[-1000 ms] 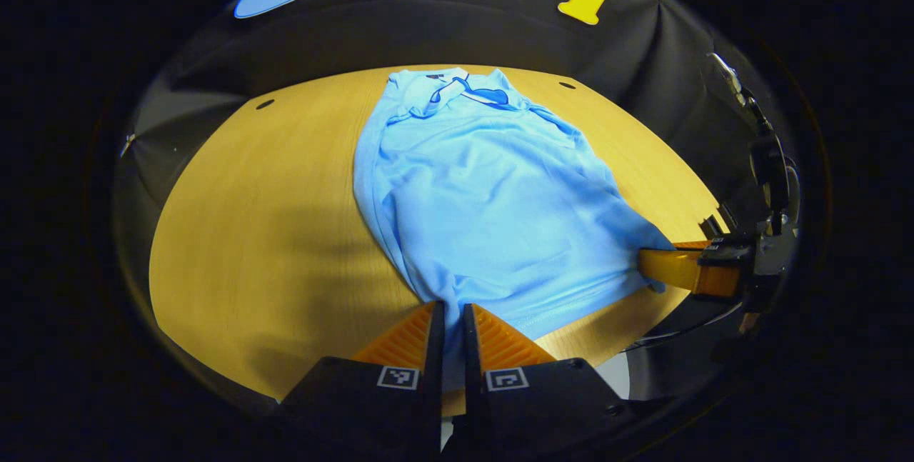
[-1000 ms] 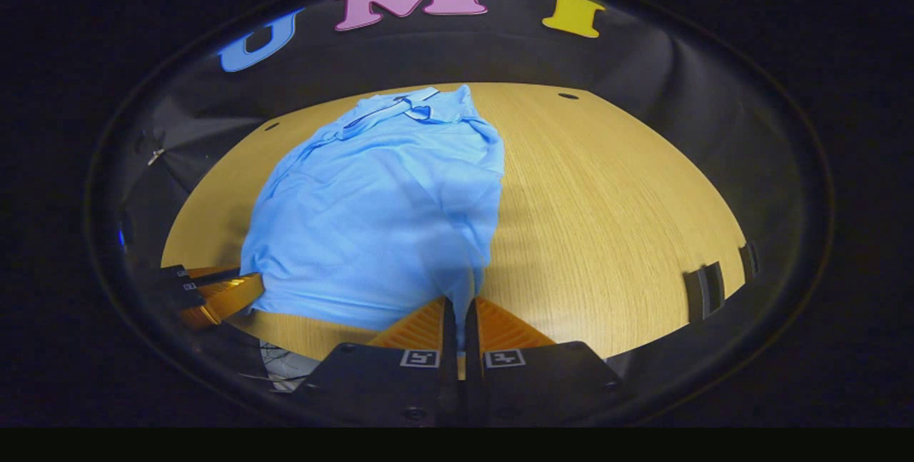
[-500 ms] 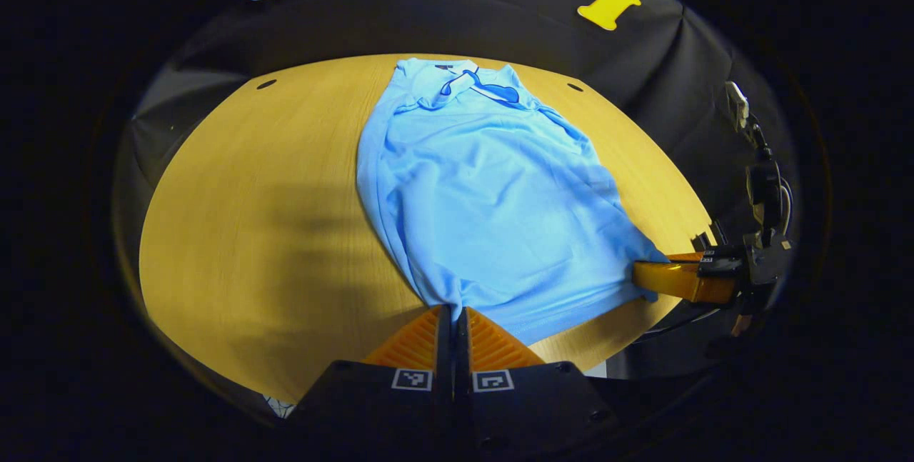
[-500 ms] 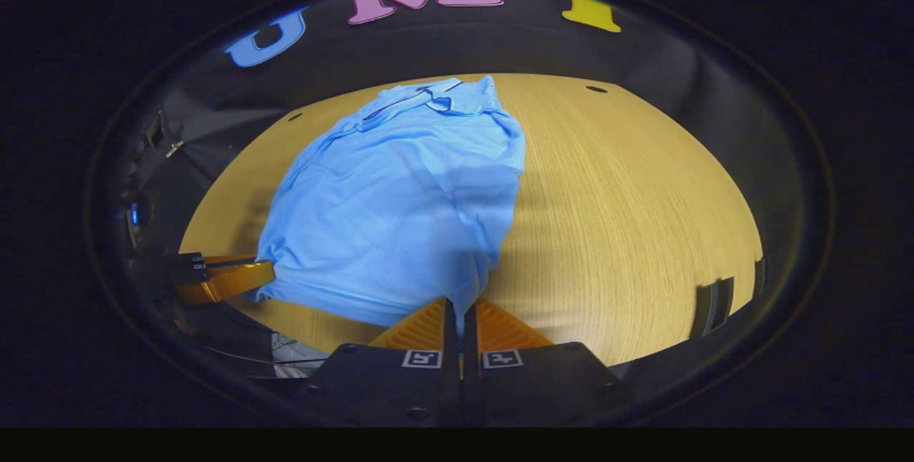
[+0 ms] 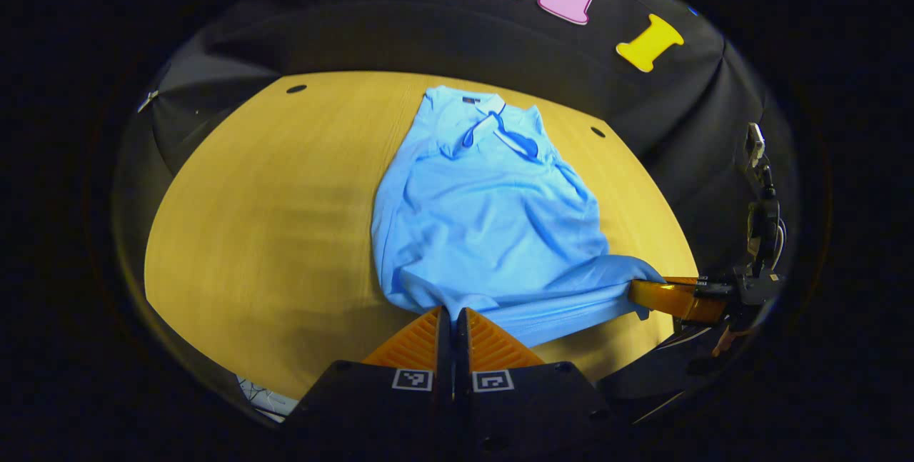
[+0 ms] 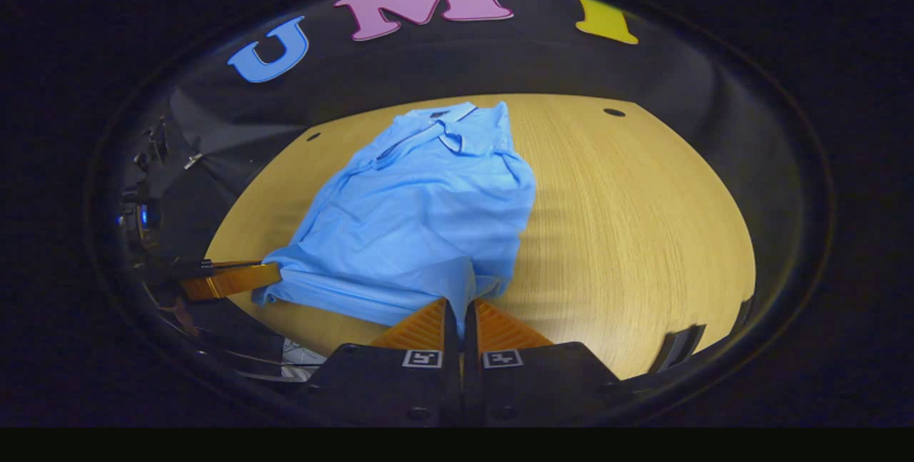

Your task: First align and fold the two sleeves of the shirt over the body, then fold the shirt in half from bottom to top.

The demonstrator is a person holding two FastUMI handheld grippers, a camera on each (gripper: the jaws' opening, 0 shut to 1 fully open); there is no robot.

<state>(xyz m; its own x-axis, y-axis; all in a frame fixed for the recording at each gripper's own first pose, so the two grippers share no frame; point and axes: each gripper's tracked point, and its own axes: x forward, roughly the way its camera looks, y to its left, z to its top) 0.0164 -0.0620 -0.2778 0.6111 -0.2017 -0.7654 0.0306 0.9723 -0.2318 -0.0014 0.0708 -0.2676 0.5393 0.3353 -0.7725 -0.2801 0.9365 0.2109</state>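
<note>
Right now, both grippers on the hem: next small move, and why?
Probably carry both hem corners up and forward toward the collar. The left gripper and right gripper each pinch a bottom corner of the shirt, the hem is lifted off the table, and the sleeves look already folded in.

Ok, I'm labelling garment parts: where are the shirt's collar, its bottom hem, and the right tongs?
collar [image 5: 500,130], left gripper view, placket edge.
bottom hem [image 5: 550,319], left gripper view, lifted edge.
right tongs [image 6: 457,308], right gripper view, between the fingertips.

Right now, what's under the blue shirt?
The wooden table lies under the shirt. Its hem is lifted, pinched in both grippers' jaws. Anything beneath the cloth is covered.
</note>
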